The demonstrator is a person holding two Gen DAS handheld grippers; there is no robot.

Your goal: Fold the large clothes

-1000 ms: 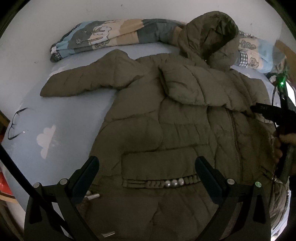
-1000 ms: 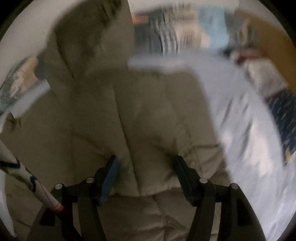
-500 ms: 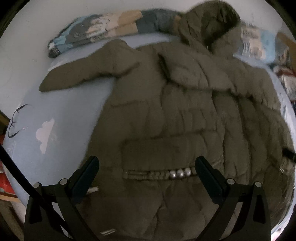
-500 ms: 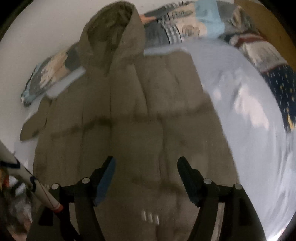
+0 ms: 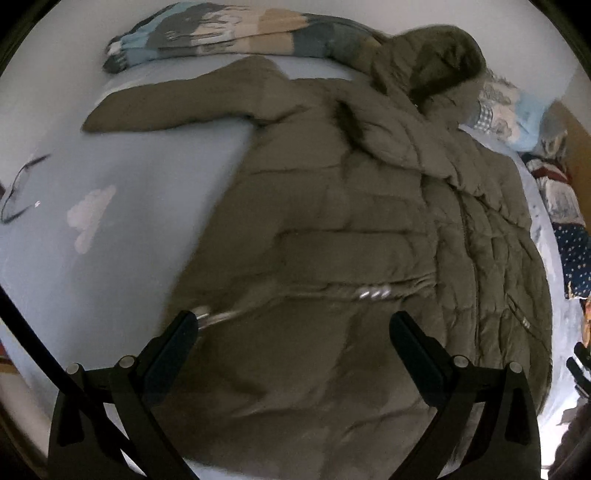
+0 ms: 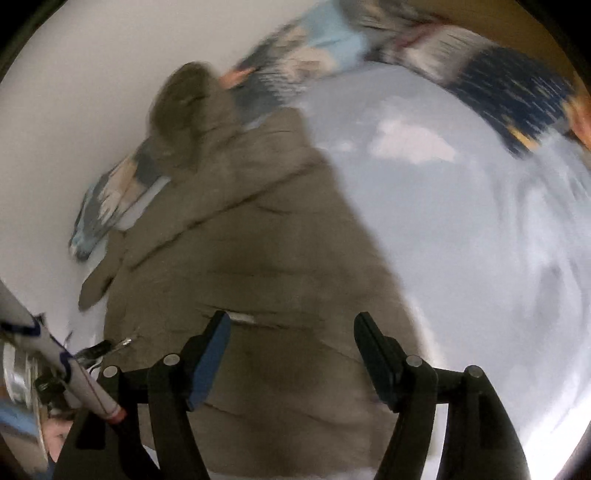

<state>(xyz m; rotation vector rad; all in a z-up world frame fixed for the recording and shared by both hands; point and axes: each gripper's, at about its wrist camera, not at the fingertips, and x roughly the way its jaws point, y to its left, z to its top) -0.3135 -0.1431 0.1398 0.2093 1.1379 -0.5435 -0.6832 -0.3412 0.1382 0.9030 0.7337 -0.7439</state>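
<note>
An olive quilted hooded jacket (image 5: pixel 351 229) lies spread on a light blue bed sheet (image 5: pixel 122 229), hood at the far end, one sleeve (image 5: pixel 177 107) stretched out to the left. The other sleeve looks folded across the chest. My left gripper (image 5: pixel 293 332) is open and empty above the jacket's lower hem. In the right wrist view the jacket (image 6: pixel 258 251) fills the centre and left. My right gripper (image 6: pixel 291 339) is open and empty above the jacket's lower right part.
A rolled patterned blanket (image 5: pixel 229 33) lies along the wall at the bed's head. Eyeglasses (image 5: pixel 22 188) lie at the sheet's left edge. Patterned bedding (image 5: pixel 569 229) is piled on the right. A bare stretch of sheet (image 6: pixel 461 229) shows right of the jacket.
Both grippers have pulled back toward the jacket's hem. The right gripper drew away from the chest area and swung, so the whole jacket shows. The jacket has not visibly moved.
</note>
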